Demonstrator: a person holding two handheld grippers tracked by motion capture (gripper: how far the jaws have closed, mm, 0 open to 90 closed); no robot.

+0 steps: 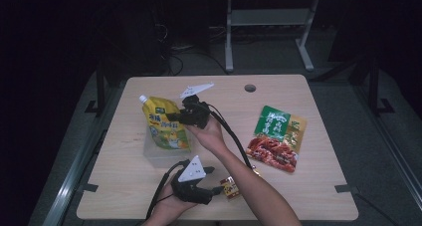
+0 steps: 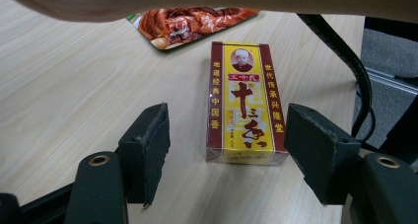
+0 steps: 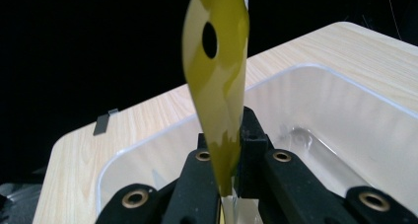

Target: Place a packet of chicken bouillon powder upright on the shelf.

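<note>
Two claws, right claw (image 3: 229,182) pinching pouch (image 3: 217,81)

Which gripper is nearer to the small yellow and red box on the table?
Left. The left gripper has its open jaws on either side of the small box. The right gripper holds the yellow pouch over the clear container, farther away.

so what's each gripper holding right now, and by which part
Right gripper: shut on the yellow pouch, pinching its flat edge. Left gripper: open, holding nothing.

The spice box (image 2: 245,103) reads 十三香 down its yellow front, 地道经典中国香 on one red edge, 世代传承兴隆堂 on the other.
</note>
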